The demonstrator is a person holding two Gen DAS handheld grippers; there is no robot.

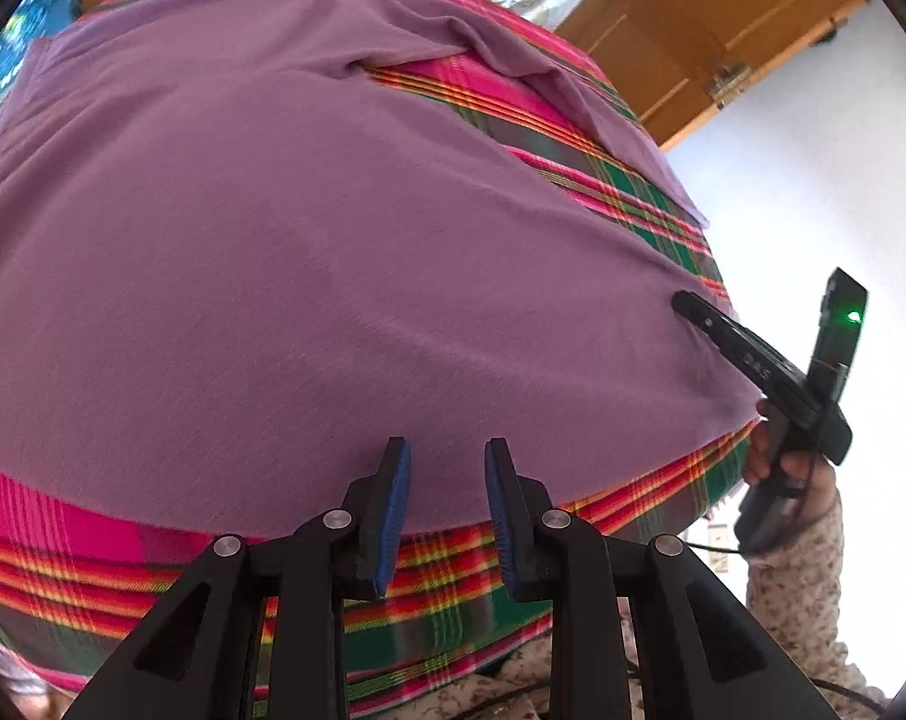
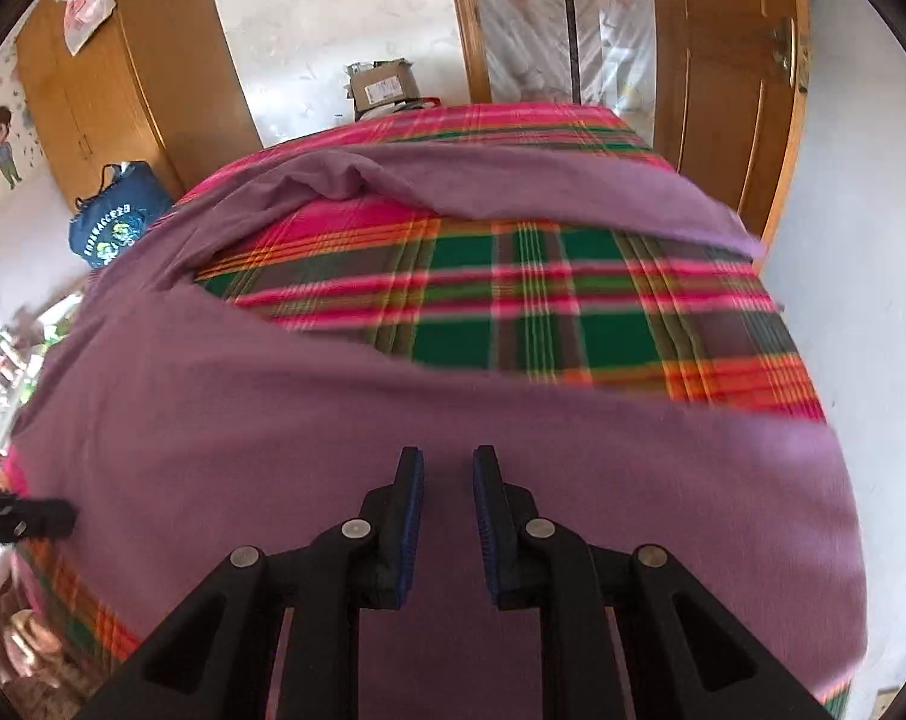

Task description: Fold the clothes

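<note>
Lying spread over the pink-and-green plaid bedcover [image 2: 573,312], the soft, light mauve knit garment [image 1: 309,276] should drape limply, best pinched at its near hem, while left gripper [image 1: 447,480] and right gripper [image 2: 448,480] stand slightly parted, empty.

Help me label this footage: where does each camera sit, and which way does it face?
Left wrist: on the left gripper, looking down across the purple garment; the right gripper and a hand show at right.
Right wrist: on the right gripper, facing the plaid cloth and the doors beyond.
Shared: garment, plaid cloth.
</note>
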